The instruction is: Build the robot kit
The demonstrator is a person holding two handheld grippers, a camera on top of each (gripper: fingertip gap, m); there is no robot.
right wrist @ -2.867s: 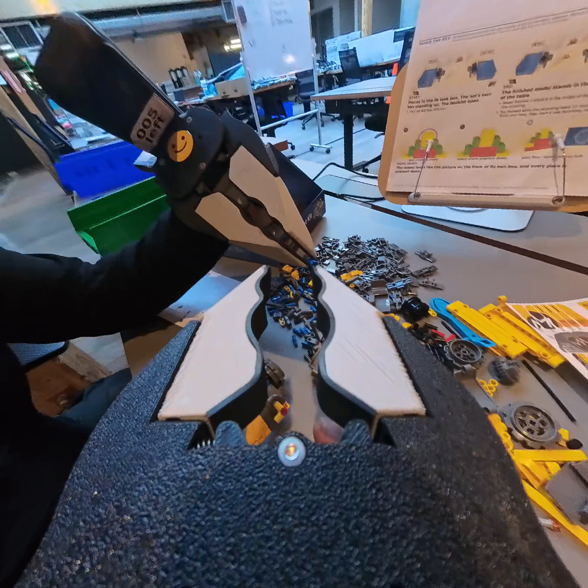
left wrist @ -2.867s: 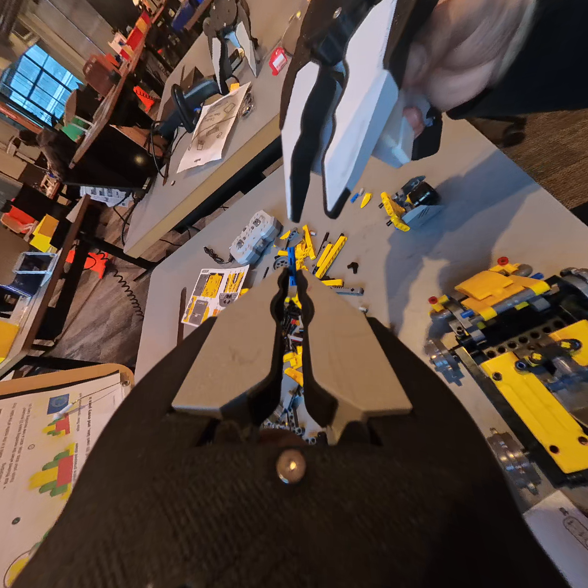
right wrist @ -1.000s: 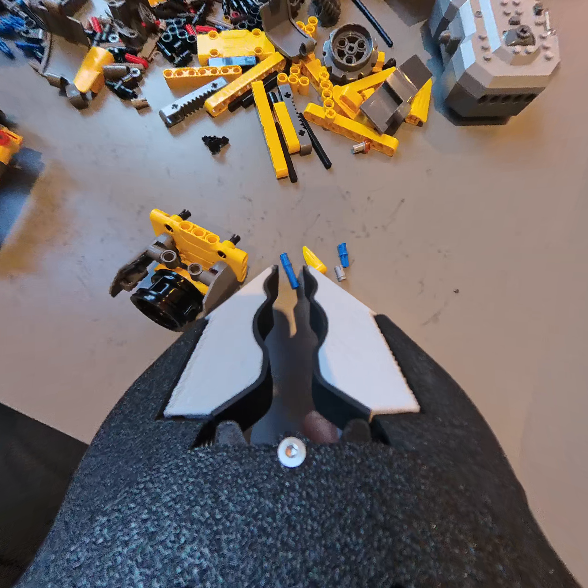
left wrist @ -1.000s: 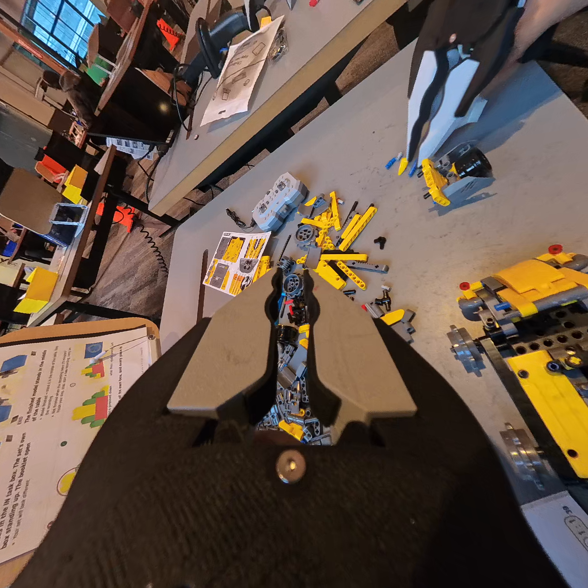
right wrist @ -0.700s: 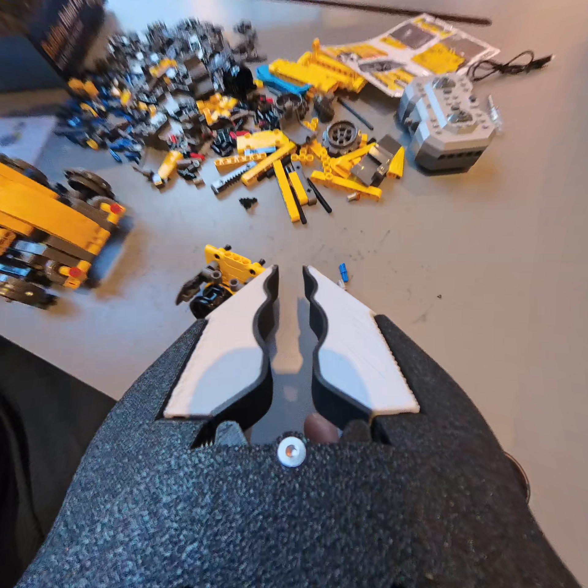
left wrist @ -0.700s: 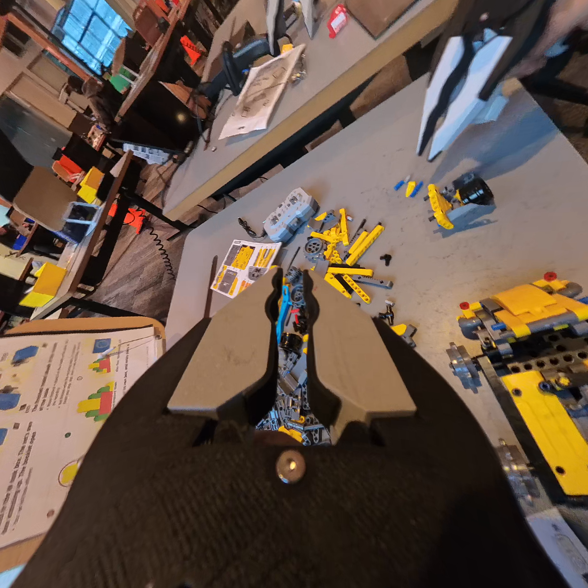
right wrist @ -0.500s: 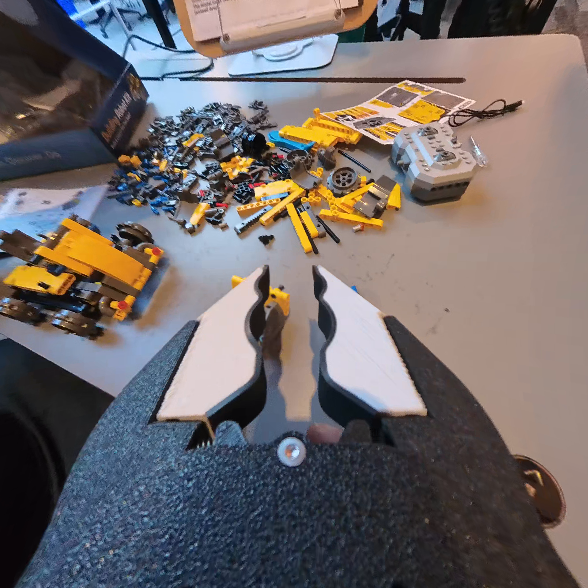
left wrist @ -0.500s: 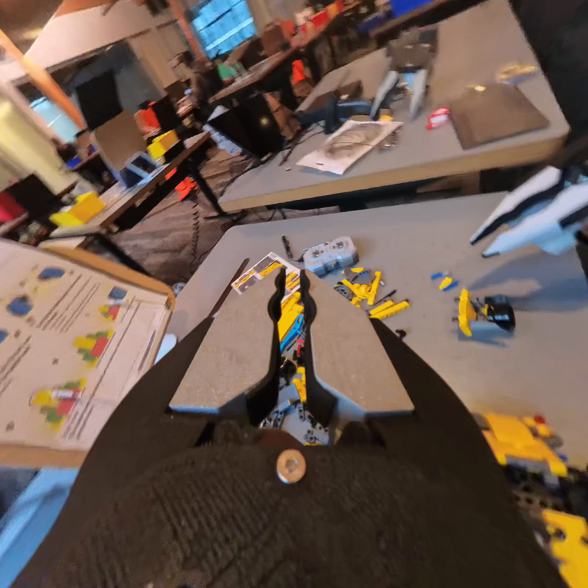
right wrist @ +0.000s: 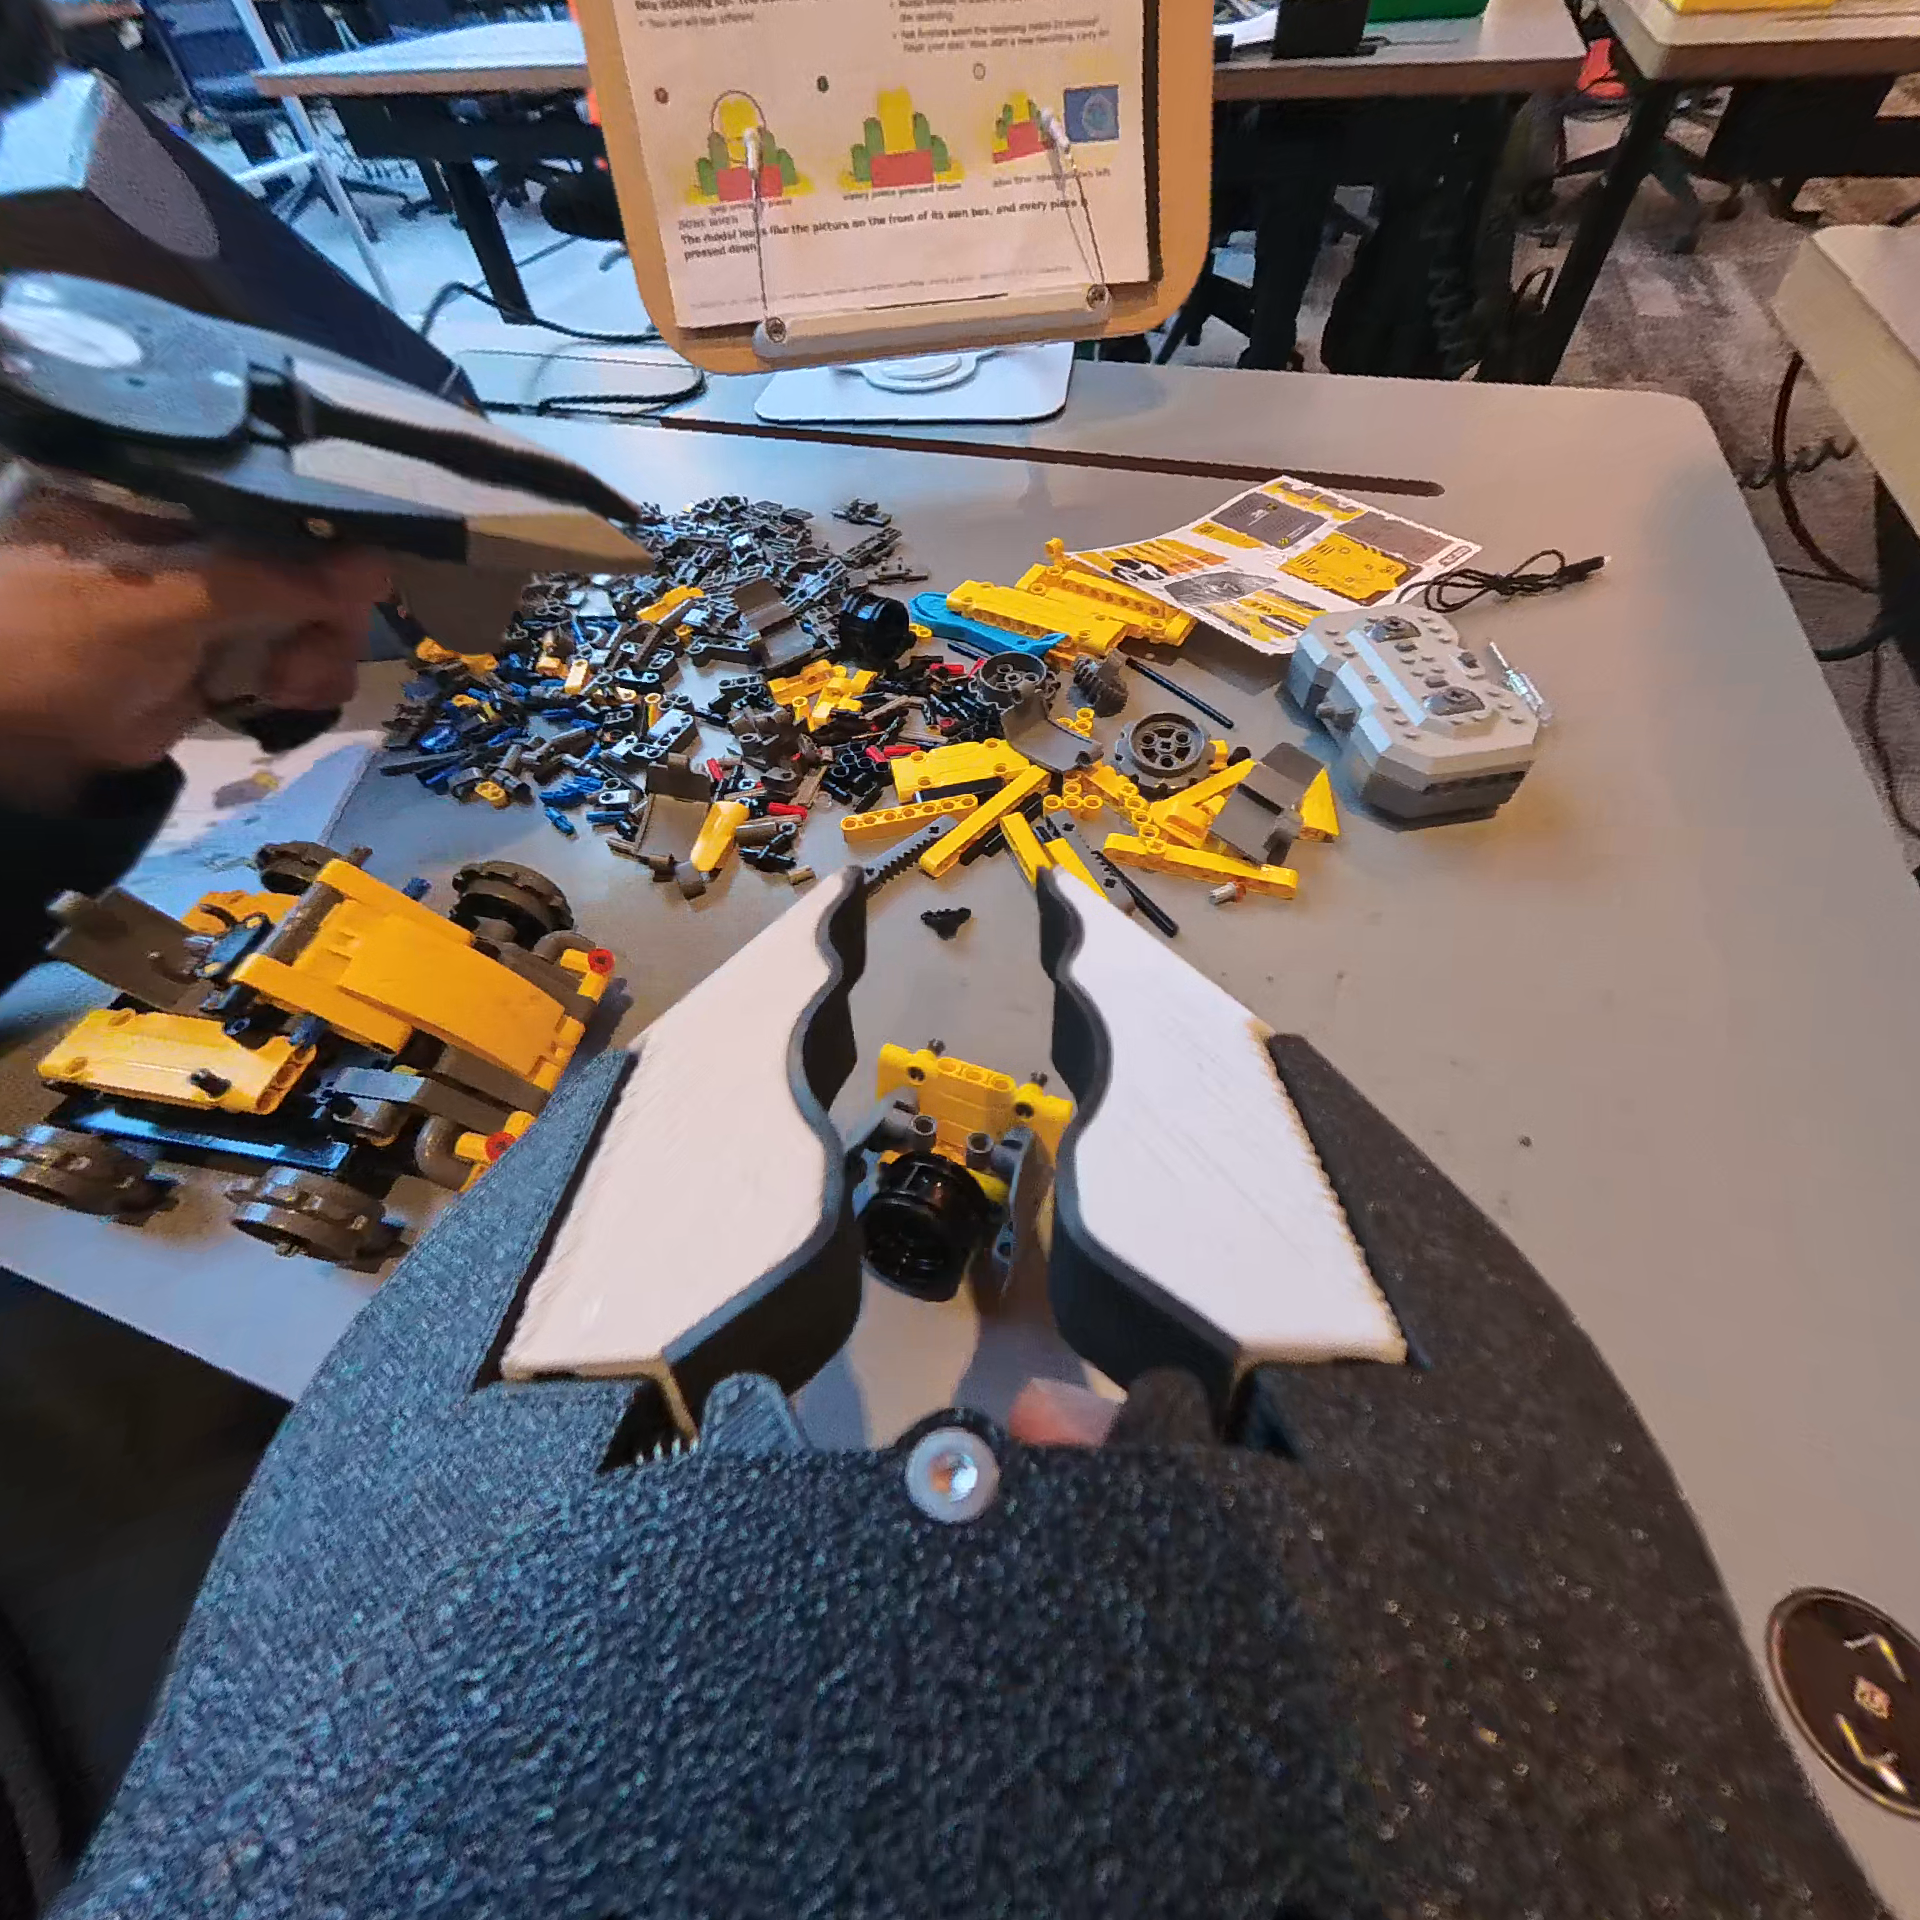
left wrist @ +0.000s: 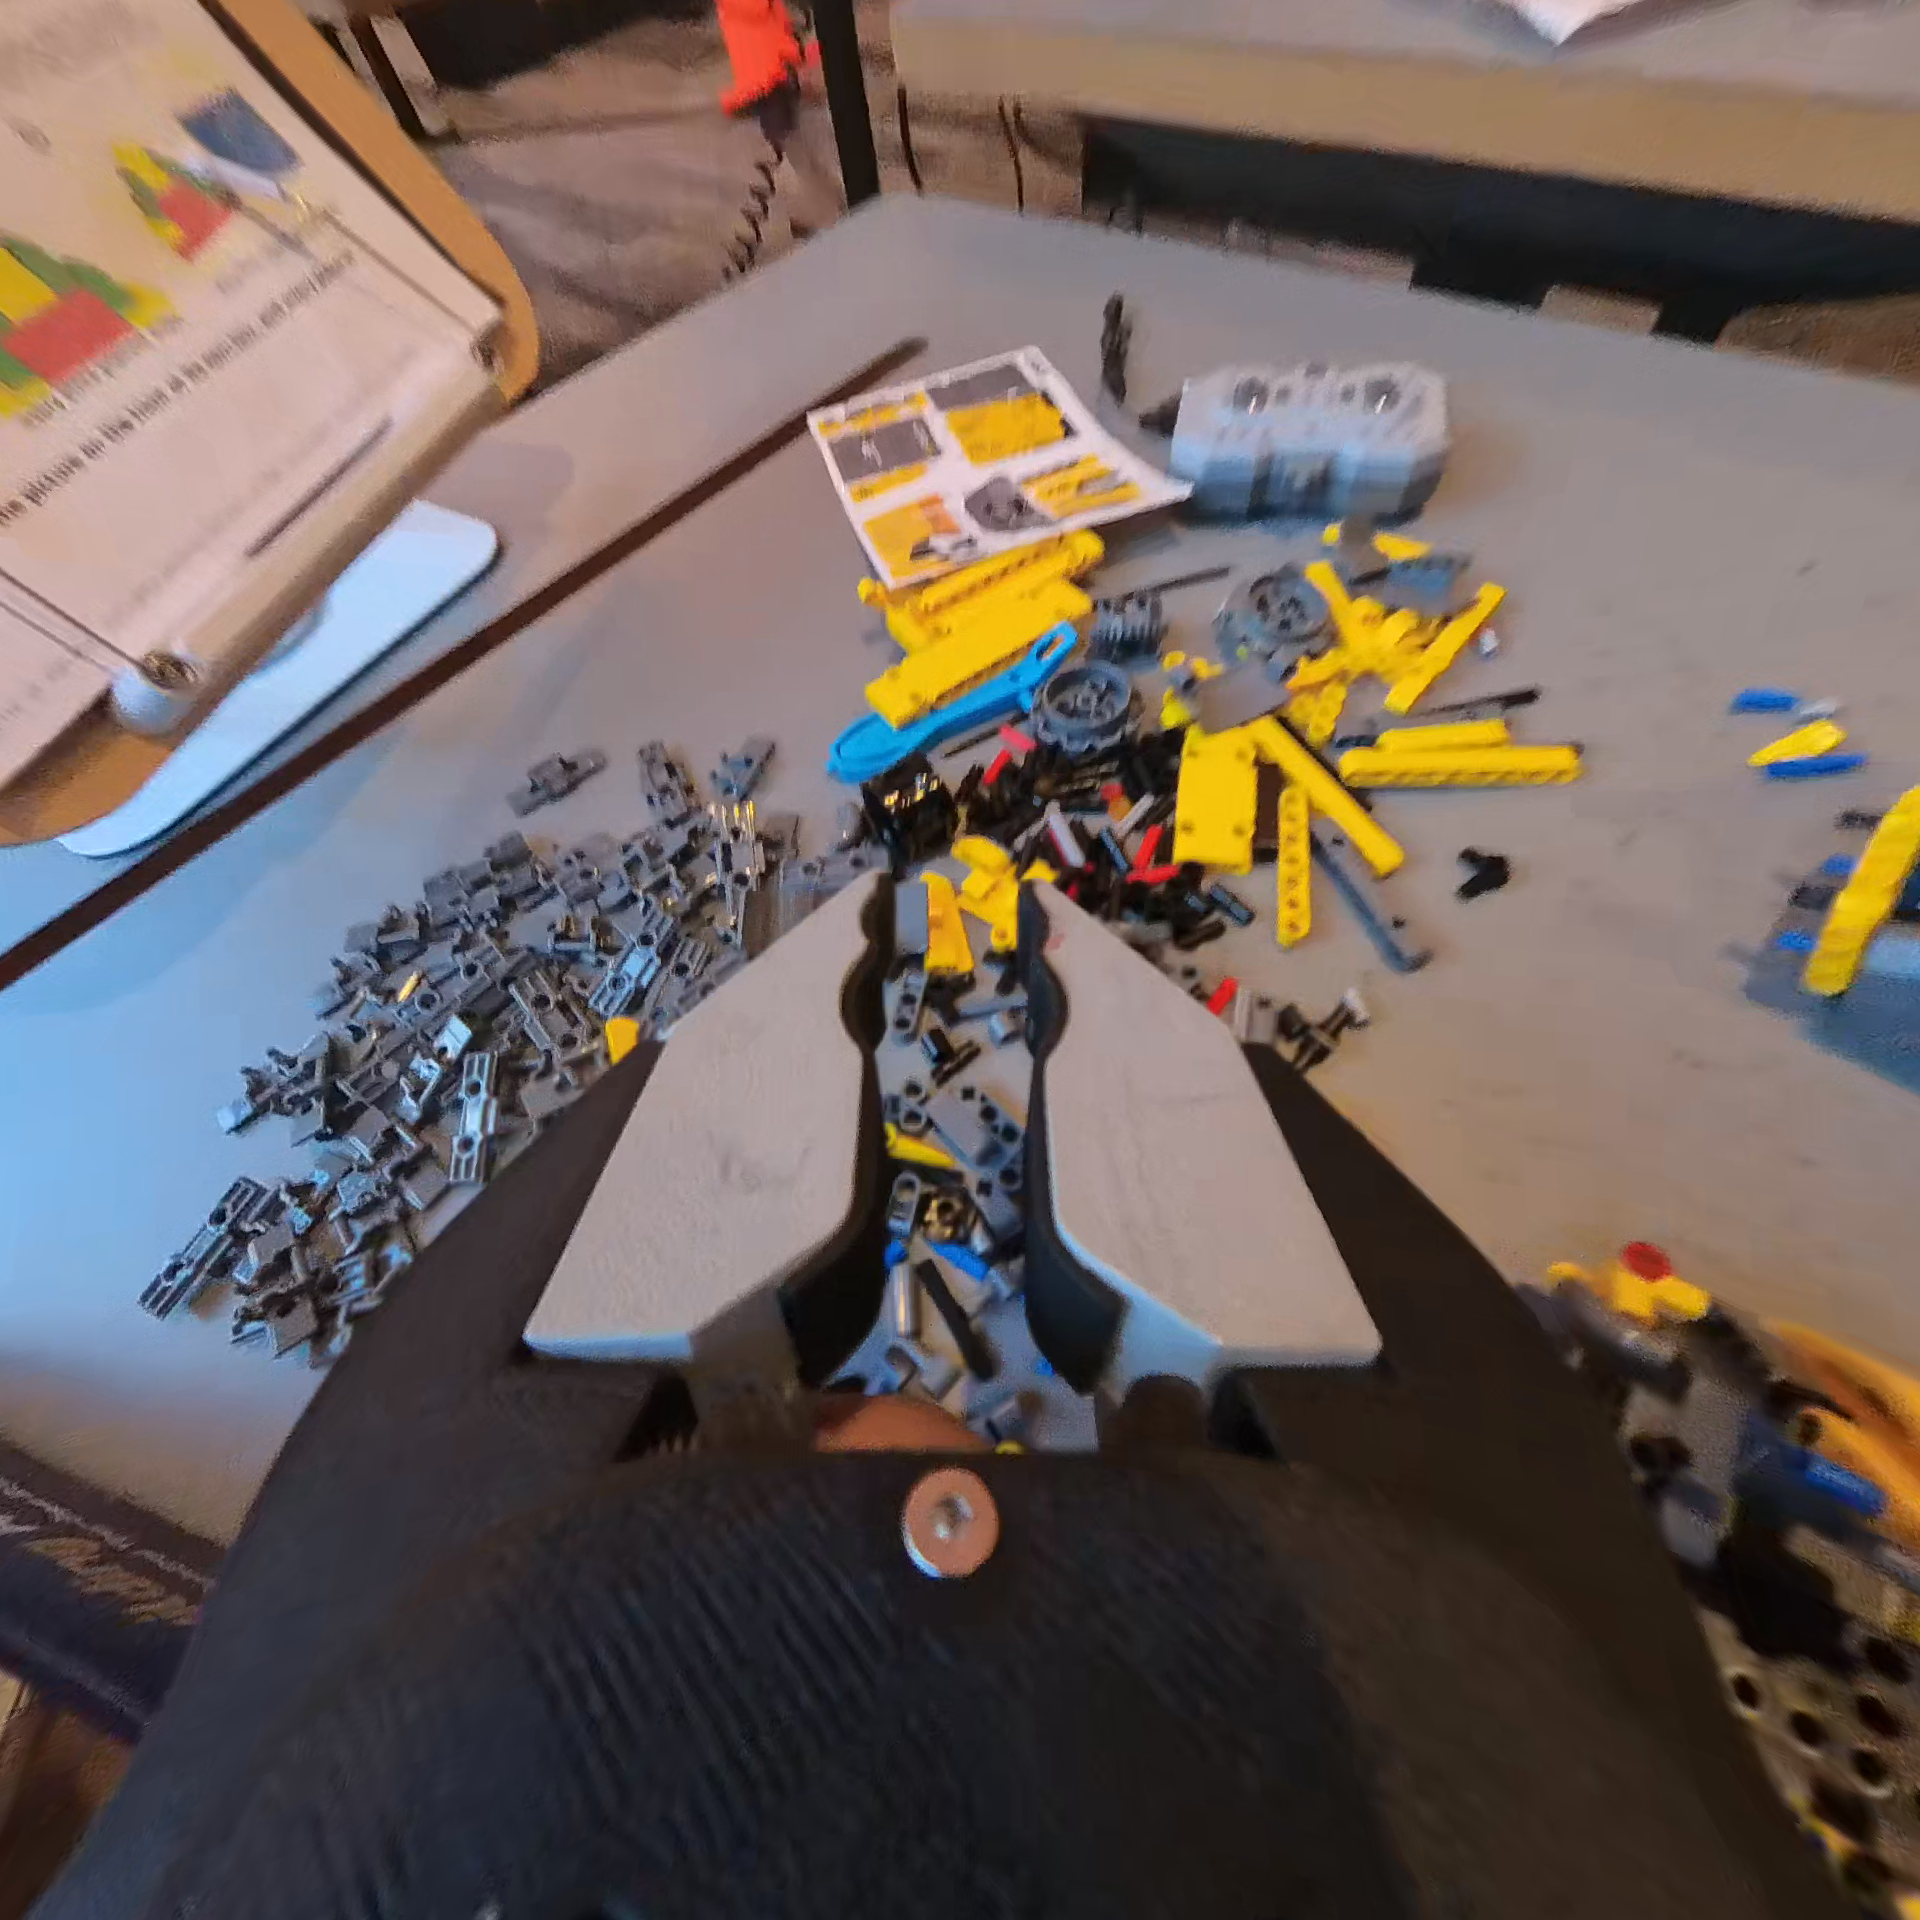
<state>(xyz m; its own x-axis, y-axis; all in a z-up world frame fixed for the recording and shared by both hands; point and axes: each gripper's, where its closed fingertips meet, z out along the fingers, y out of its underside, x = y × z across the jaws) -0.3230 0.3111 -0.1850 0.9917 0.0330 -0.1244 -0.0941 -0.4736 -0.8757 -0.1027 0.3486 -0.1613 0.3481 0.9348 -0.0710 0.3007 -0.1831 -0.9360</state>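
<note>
Straddling a small yellow-and-black sub-assembly [right wrist: 951,1164] at frame centre with jaws wide, apparently not yet touching it, right gripper [right wrist: 951,904]; hovering over loose grey and yellow pieces [left wrist: 951,1049], jaws narrowly parted and empty, left gripper [left wrist: 956,904].

My left wrist camera looks down along its fingers from close above the loose brick pile [left wrist: 1039,810], facing across the grey table [left wrist: 1558,1091] toward the instruction stand [left wrist: 208,312]. My right wrist camera sits higher and farther back, near the table's front edge, facing the same stand [right wrist: 894,166]. Both share the pile [right wrist: 790,707], the grey battery box [left wrist: 1309,436] [right wrist: 1413,717] and the leaflet [left wrist: 987,457] [right wrist: 1288,561].
</note>
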